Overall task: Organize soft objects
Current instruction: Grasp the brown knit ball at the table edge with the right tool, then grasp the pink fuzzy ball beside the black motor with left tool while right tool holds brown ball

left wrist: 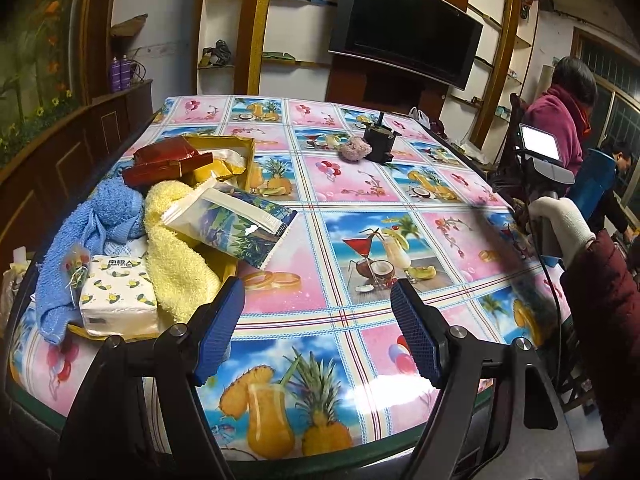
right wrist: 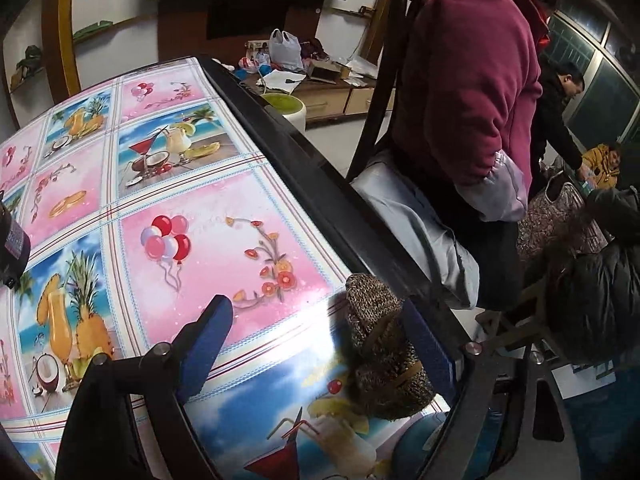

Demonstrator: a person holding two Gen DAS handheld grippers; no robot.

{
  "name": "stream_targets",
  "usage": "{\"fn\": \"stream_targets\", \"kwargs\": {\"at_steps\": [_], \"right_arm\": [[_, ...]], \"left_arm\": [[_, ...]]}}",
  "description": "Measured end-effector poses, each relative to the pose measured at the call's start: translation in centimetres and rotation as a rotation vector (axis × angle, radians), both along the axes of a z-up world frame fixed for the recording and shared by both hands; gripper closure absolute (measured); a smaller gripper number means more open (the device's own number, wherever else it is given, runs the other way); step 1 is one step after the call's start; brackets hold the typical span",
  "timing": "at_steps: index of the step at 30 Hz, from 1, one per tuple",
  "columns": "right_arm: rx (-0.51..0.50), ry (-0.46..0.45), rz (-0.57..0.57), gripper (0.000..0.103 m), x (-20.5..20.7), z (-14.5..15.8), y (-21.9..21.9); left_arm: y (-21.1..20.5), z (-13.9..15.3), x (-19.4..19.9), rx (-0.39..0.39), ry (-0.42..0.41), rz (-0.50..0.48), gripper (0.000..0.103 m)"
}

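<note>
Over on my left, the blue towel (left wrist: 96, 220), yellow towel (left wrist: 176, 256) and tissue pack (left wrist: 118, 300) already sit heaped in the gold box (left wrist: 236, 148), while my left gripper (left wrist: 316, 332) hangs wide with nothing in it over the bare tablecloth (left wrist: 360, 184). Further right, my right gripper (right wrist: 320, 356) stands wide around the brown knitted piece (right wrist: 380, 344) at the table's edge (touching the right pad, I think). It looks light, floppy and squashy, so I'd pinch its thick middle.

Glossy plastic tablecloth (left wrist: 360, 184) is reflecting light, while fluffy terry towels (left wrist: 172, 264) and a shiny foil packet (left wrist: 240, 224) are lying at its corner.
</note>
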State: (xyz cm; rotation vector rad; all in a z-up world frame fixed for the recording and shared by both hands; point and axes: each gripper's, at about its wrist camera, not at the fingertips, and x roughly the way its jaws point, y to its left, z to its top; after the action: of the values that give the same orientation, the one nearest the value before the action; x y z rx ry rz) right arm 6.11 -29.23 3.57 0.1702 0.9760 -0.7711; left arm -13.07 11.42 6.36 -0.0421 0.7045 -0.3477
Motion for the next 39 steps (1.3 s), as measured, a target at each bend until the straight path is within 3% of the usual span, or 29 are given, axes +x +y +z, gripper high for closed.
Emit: {"fn": "stream_targets", "kwargs": {"at_steps": [4, 11, 16, 19, 22, 23, 27, 32, 35, 39], "right_arm": [[-0.067, 0.001, -0.022, 0.016, 0.3, 0.7, 0.0], [0.075, 0.096, -0.073, 0.015, 0.2, -2.4, -1.3], [0.146, 0.041, -0.002, 0.014, -0.1, -1.8, 0.5], [0.349, -0.043, 0.134, 0.014, -0.7, -1.2, 3.6], [0.785, -0.134, 0.403, 0.015, -0.7, -1.9, 7.4], [0.843, -0.175, 0.453, 0.015, -0.9, -1.7, 8.2], [0.645, -0.331, 0.498, 0.014, -1.9, 1.2, 8.8], [0.548, -0.34, 0.544, 0.014, -1.2, 0.3, 8.7], [0.56, -0.348, 0.551, 0.014, -0.7, -1.1, 8.0], [0.629, -0.35, 0.539, 0.014, -0.5, -2.1, 6.9]], "left_arm": [[0.1, -0.1, 0.1, -0.007, 0.01, -0.004, 0.027], [-0.1, -0.1, 0.3, -0.02, 0.017, -0.019, 0.027], [0.4, -0.2, 0.8, -0.068, 0.05, -0.032, 0.027], [1.2, -0.3, 1.8, -0.149, 0.118, -0.045, 0.027], [1.9, 0.2, 2.8, -0.219, 0.174, -0.054, 0.027], [2.1, 0.7, 3.1, -0.227, 0.179, -0.052, 0.027], [2.1, 2.9, 4.7, -0.23, 0.164, -0.075, 0.027], [-0.3, 5.6, 9.9, -0.218, 0.169, -0.086, 0.027], [-3.3, 5.9, 14.8, -0.148, 0.178, -0.076, 0.027], [-9.4, 4.3, 21.1, -0.012, 0.172, -0.139, 0.027]]}}
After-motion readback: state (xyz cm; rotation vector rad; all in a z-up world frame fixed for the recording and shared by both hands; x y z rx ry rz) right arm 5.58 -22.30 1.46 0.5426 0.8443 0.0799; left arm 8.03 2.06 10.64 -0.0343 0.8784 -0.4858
